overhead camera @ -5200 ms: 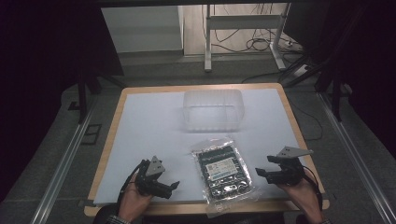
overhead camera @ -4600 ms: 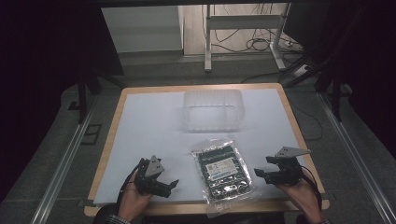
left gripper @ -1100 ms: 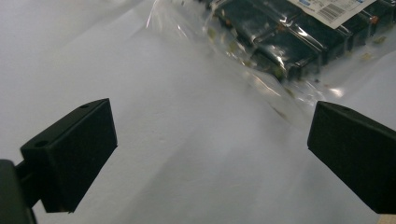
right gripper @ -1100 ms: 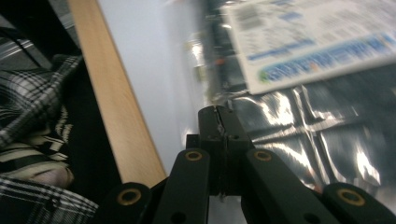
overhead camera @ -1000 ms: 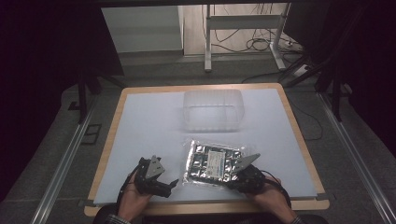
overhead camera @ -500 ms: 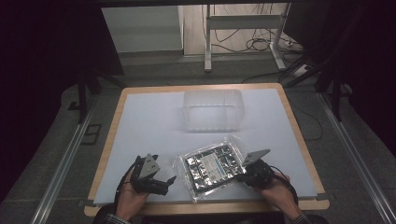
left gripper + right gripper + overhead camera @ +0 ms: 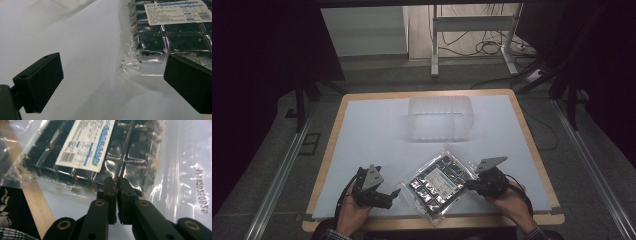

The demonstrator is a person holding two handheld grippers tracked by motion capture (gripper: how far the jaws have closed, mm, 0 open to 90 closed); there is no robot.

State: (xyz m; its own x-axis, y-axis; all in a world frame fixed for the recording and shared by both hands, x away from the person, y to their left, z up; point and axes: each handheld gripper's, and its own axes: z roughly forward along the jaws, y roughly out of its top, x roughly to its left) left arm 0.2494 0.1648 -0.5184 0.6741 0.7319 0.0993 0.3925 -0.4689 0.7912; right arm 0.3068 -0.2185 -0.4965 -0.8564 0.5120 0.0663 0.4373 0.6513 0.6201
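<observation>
Clear plastic bag (image 7: 439, 182) of dark, gridded blocks lies askew at the table's (image 7: 362, 130) near edge, below a clear tub (image 7: 439, 117). Its white label (image 7: 86, 142) carries a barcode; the print is too small to read. Right gripper (image 7: 116, 186) pinches the bag's film, jaws nearly together, having just eased slightly. Left gripper (image 7: 112, 82) waits beside it, jaws wide apart.

Wide bare white tabletop (image 7: 372, 135) lies open at left and centre. Clear plastic container (image 7: 439, 118) blocks the far middle, and the flat bagged tray (image 7: 439, 181) fills the near edge.
</observation>
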